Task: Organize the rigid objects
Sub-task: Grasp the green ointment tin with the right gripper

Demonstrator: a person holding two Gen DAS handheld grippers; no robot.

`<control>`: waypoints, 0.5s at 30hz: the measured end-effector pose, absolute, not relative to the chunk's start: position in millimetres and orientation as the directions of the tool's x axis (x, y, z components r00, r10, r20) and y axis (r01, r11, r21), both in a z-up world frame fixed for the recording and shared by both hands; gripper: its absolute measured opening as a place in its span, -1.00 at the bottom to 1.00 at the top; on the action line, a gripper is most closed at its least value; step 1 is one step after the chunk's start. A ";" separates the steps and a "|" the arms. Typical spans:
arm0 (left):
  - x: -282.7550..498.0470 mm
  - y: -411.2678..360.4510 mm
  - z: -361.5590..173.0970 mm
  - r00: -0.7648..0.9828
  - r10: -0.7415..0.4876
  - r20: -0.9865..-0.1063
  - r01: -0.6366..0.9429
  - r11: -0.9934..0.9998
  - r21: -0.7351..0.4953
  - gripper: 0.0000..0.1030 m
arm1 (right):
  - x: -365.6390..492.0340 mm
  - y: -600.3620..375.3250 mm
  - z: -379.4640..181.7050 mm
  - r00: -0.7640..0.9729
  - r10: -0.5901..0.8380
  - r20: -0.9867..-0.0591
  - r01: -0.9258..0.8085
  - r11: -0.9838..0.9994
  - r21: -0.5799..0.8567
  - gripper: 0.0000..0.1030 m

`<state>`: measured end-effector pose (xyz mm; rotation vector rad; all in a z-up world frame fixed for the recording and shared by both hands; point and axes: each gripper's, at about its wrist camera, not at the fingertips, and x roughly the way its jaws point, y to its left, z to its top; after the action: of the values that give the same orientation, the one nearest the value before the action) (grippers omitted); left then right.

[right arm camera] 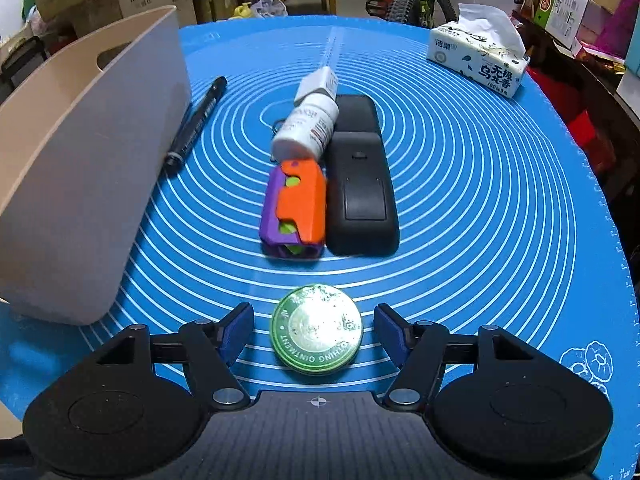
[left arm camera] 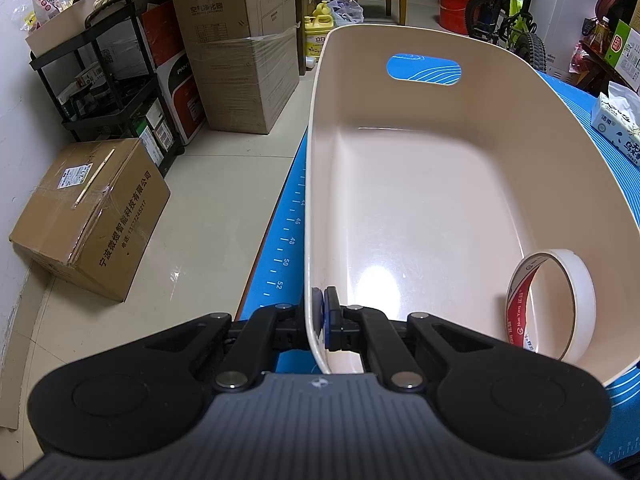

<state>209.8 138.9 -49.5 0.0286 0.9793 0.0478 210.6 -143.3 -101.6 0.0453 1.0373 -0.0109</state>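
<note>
My left gripper is shut on the near left rim of a beige plastic bin, one pad inside, one outside. A roll of white tape stands on edge inside the bin at the near right. In the right wrist view the bin stands at the left of the blue mat. My right gripper is open with a round green ointment tin between its fingers, not touching. Beyond lie an orange-purple toy, a black remote, a white bottle and a black pen.
A blue mat with white rings covers the round table. A tissue pack sits at the far right. A small white charger lies behind the bottle. Cardboard boxes and a black shelf stand on the floor at the left.
</note>
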 end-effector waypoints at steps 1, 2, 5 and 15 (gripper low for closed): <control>209.8 138.8 -49.5 0.557 0.053 -0.829 -0.028 0.999 0.046 -0.89 | 210.8 -142.8 -104.2 0.506 0.001 -0.863 0.030 0.999 0.019 0.41; 209.7 138.9 -49.5 0.557 0.053 -0.829 -0.027 0.999 0.046 -0.89 | 209.8 -142.3 -105.4 0.512 -0.001 -0.859 0.027 1.000 0.015 0.41; 209.8 138.5 -49.4 0.557 0.053 -0.829 -0.028 0.999 0.046 -0.89 | 208.9 -140.4 -105.7 0.519 -0.005 -0.855 0.017 1.000 0.005 0.39; 209.9 139.3 -49.4 0.556 0.053 -0.829 -0.027 0.999 0.046 -0.89 | 208.6 -141.2 -99.4 0.543 0.008 -0.840 0.018 1.000 0.021 0.06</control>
<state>209.9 139.3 -49.4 0.0288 0.9796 0.0478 208.6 -141.2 -99.4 0.0283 0.9965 -0.0061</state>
